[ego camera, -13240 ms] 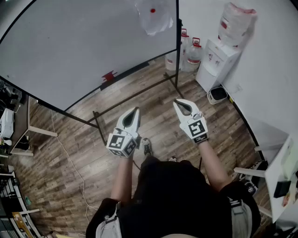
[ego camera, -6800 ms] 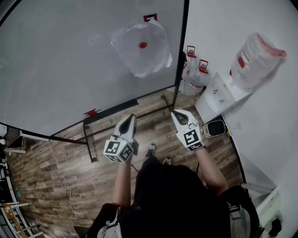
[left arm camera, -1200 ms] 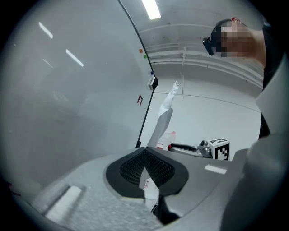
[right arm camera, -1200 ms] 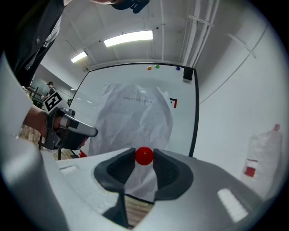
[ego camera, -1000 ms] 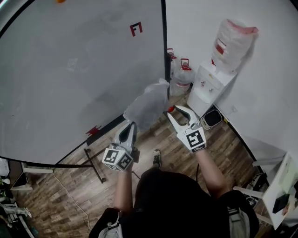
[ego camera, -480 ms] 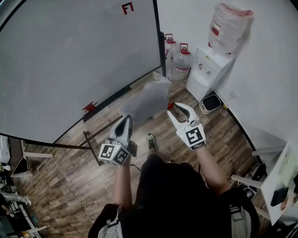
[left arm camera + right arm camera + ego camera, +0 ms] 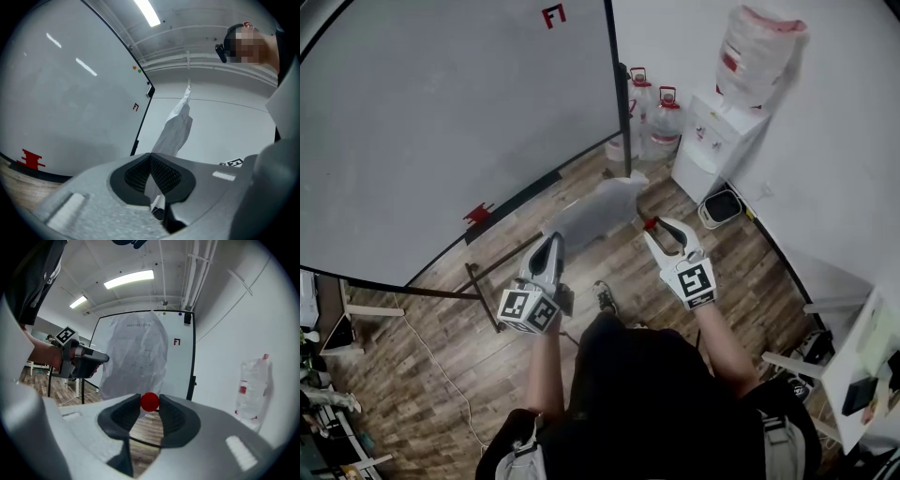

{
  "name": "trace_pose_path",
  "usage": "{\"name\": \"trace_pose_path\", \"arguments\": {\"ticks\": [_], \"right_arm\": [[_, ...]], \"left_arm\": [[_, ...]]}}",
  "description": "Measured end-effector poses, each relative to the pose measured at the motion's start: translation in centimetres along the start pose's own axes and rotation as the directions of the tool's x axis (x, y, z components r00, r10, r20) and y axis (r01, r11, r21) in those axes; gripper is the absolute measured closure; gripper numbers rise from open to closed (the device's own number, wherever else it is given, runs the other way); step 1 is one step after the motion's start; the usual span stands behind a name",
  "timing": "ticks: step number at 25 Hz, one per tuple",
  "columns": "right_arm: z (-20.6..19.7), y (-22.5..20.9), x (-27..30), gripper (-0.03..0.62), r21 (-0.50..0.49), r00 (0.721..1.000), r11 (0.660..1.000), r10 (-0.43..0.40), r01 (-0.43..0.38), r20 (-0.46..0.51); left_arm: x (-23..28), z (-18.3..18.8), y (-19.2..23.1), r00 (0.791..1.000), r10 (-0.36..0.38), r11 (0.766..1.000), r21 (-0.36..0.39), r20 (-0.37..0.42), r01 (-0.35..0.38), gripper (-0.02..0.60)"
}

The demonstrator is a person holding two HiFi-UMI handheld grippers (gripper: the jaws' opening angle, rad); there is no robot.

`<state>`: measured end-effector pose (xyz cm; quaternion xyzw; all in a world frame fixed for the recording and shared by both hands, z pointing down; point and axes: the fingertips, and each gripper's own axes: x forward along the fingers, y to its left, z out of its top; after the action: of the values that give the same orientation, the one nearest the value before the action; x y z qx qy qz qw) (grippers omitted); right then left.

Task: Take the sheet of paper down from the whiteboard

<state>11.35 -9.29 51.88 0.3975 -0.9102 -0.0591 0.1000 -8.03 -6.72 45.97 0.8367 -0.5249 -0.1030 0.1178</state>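
Note:
The sheet of paper point(image 7: 592, 212) is off the whiteboard point(image 7: 441, 122) and hangs in the air in front of me. My left gripper point(image 7: 551, 246) is shut on its lower edge; in the left gripper view the paper point(image 7: 176, 127) rises from between the closed jaws. My right gripper point(image 7: 660, 228), just right of the sheet, is shut on a small round red magnet point(image 7: 150, 401). The right gripper view shows the crumpled paper point(image 7: 136, 357) in front of the whiteboard point(image 7: 180, 362), with the left gripper point(image 7: 82, 363) holding it from the left.
A water dispenser point(image 7: 717, 131) with a wrapped bottle point(image 7: 759, 52) stands by the right wall, with spare water jugs point(image 7: 652, 117) and a small bin point(image 7: 722, 206) near it. The whiteboard's stand legs point(image 7: 483, 291) and a cable point(image 7: 441, 366) lie on the wooden floor.
The sheet, earlier pinned to the board by the red magnet, is now off it. In the last second both grippers have come down and back from the board with sheet and magnet.

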Motion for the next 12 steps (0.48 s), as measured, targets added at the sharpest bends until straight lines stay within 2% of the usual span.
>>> {"name": "trace_pose_path", "arguments": {"ticks": [12], "right_arm": [[1.7,0.9,1.4,0.464,0.002,0.999,1.0,0.005,-0.005,0.034]], "left_arm": [[-0.7,1.9,1.8,1.0,0.021,1.0,0.015,0.02,-0.021,0.572]]}}
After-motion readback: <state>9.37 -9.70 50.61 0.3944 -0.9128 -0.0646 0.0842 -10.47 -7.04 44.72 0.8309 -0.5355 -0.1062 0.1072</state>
